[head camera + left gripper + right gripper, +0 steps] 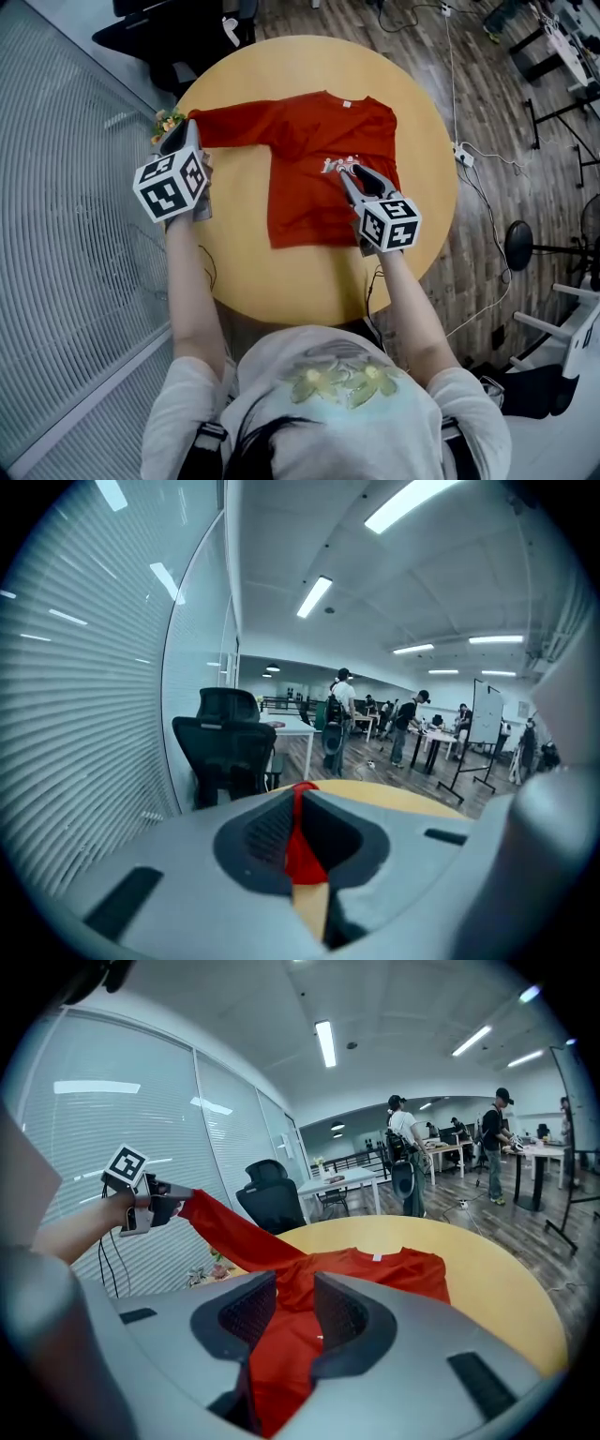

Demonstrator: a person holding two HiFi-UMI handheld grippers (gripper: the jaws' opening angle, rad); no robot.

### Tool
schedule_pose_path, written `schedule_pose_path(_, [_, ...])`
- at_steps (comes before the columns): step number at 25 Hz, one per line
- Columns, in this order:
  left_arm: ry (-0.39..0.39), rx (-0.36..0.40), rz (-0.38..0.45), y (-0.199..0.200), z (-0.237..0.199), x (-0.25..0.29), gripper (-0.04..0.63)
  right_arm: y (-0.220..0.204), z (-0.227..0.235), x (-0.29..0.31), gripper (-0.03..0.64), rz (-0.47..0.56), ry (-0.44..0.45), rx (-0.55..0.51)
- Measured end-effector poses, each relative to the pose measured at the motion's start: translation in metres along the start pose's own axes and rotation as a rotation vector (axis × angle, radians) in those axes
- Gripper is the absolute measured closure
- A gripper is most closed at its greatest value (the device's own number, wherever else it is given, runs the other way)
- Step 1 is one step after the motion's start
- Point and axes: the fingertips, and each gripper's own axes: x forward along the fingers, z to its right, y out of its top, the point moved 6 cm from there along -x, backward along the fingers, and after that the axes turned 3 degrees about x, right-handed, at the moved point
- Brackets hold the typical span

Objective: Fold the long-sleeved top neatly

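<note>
Here the left gripper [300, 799] has its jaws closed tight on the cuff [302, 841] of the red sleeve [234, 127], holding it raised off the table [309, 281] so it stretches taut from the shoulder, probably ready to swing across the chest. The right gripper [286, 1312] has its jaws half apart with red cloth filling the gap, though whether they pinch it is unclear. It sits low over the top [319, 159], which lies flat on the table, likely to steady it.

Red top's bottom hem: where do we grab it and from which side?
I'd take the hem at its near-left corner, coming from the person's edge of the table, gripper almost level. That edge lies flat, bare and facing the person; the left gripper holds the sleeve up, clear of it.
</note>
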Motion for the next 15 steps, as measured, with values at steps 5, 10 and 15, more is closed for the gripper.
schedule_pose_path(5, [0.002, -0.017, 0.005, 0.024, 0.012, 0.002, 0.572, 0.015, 0.017, -0.001, 0.482, 0.018, 0.014, 0.005])
schedule_pose_path(10, [-0.023, -0.051, -0.015, 0.030, 0.042, 0.007, 0.572, 0.024, 0.030, 0.000, 0.482, 0.024, 0.039, -0.004])
schedule_pose_path(15, [-0.051, -0.105, -0.019, 0.030, 0.086, 0.011, 0.572, 0.021, 0.045, -0.004, 0.482, 0.020, 0.060, 0.001])
